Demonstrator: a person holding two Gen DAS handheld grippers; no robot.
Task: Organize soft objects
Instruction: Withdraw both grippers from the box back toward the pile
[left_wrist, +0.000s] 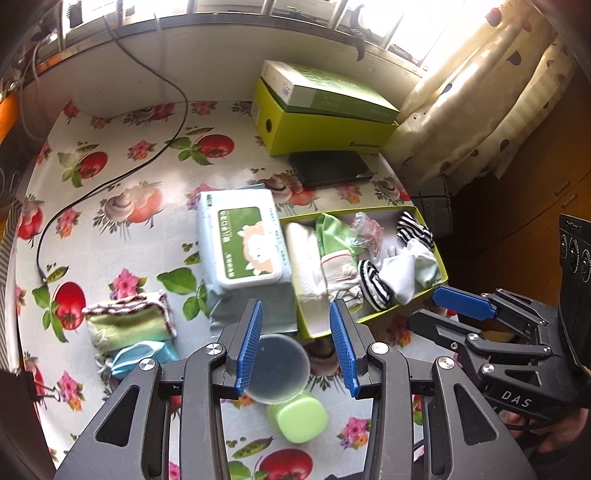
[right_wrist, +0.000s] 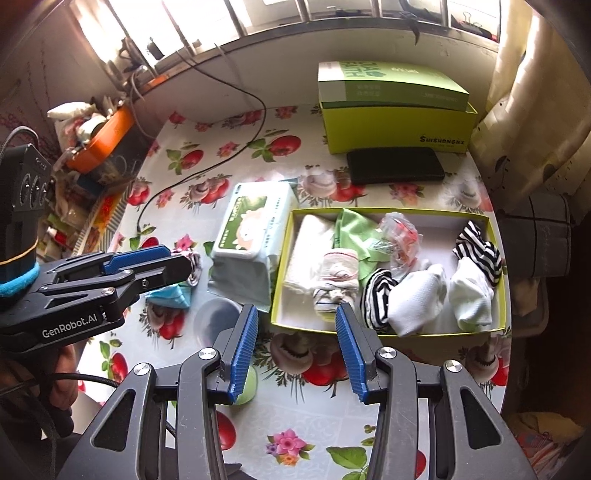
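Nearest the lens of each wrist camera are the two blue ribbed pads of its own claw. Left claw (left_wrist: 297, 347): jaws stand apart with nothing gripped; a translucent plastic cup (left_wrist: 279, 369) and a pale green lidded container (left_wrist: 298, 421) lie on the worktop below the gap. Right claw (right_wrist: 295, 349): jaws likewise apart and empty, hovering over the near edge of the open yellow-green tray box (right_wrist: 496, 236). Worktop (right_wrist: 295, 413): covered with a cloth printed with tomatoes, mushrooms and flowers. Inside the tray box, from left to right: a folded white towel (right_wrist: 308, 254), a green cloth (right_wrist: 351, 227), a rolled pale sock (right_wrist: 338, 277), a crinkled clear plastic bag (right_wrist: 400, 236), black-and-white striped socks (right_wrist: 478, 245) and white socks (right_wrist: 417, 299). Just beside the box's left wall lies a pack of wet wipes (right_wrist: 255, 229). Still outside the box, on the worktop to the left of the wipes, are a folded green cloth with striped trim (left_wrist: 127, 319) and, touching its near side, a light blue cloth item (left_wrist: 138, 356). At the far edge stand a closed yellow-green carton (right_wrist: 399, 127) with a green box (right_wrist: 388, 85) on top, and a flat black case (right_wrist: 395, 164) in front. A black cable (left_wrist: 110, 177) runs across the far left.
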